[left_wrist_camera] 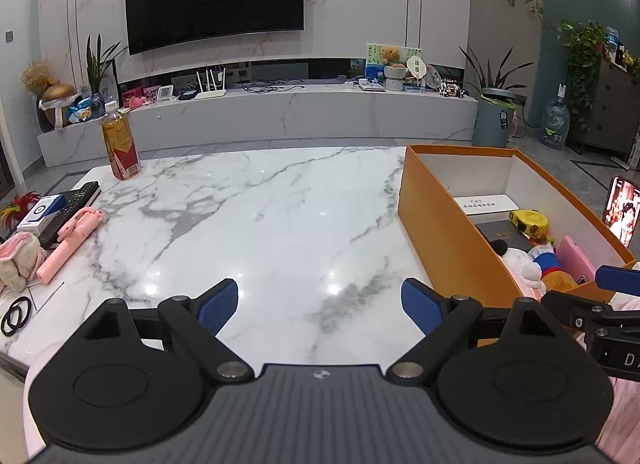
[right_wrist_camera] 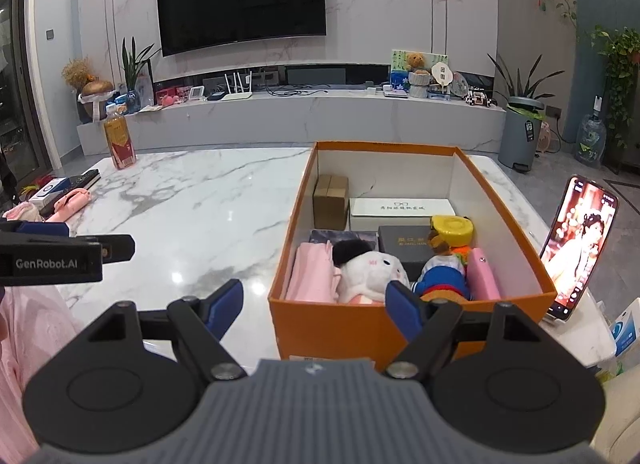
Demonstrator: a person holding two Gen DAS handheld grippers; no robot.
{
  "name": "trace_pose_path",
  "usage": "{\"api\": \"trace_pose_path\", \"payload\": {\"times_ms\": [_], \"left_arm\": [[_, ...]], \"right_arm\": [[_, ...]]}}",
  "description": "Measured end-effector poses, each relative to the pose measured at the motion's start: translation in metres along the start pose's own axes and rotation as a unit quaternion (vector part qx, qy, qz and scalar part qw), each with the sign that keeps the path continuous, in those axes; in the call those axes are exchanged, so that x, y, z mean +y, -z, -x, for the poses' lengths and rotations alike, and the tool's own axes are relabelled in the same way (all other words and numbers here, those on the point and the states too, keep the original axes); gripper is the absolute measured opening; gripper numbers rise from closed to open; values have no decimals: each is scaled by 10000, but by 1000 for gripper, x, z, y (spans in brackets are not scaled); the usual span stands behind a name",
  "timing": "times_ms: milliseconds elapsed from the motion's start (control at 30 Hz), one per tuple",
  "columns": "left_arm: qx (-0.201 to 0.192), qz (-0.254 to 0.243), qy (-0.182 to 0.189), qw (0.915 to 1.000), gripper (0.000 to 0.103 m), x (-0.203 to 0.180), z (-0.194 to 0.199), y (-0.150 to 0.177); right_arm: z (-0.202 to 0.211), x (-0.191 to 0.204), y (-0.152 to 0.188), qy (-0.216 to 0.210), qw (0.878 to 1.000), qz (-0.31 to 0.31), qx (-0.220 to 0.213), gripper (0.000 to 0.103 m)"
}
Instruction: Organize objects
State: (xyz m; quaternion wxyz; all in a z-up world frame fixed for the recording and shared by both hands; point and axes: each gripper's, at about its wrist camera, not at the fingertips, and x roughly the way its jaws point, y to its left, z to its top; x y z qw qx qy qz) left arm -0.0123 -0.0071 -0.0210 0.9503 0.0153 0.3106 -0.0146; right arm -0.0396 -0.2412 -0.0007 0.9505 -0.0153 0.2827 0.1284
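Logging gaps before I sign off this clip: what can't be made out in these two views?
- Orange box near contents: left wrist view, its side wall hides them.
- Pink folded item in the box: right wrist view, identity unclear.
- Plush toy and feathers: left wrist view, cut off by the left edge.
- White case lettering: right wrist view, too small.
- Blue-white pack: right wrist view, cut off at right.

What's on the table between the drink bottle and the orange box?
Nothing: bare marble table lies between the bottle and the box, seen in both views.
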Motion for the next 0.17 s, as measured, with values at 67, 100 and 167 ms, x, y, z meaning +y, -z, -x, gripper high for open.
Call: {"api": "trace_pose_path", "payload": {"times_ms": [67,100,167], "left_arm": [[-1,21,13,10000,103,0,1,0],[-6,21,23,10000,103,0,2,1],[-36,4,36,10000,103,-1,4,1]], "right_arm": [[0,-1,1,11,10000,-18,13,79],[-1,-1,2,8,10000,-24,15,79],[0,-1,2,6,10000,-21,19,79]]}}
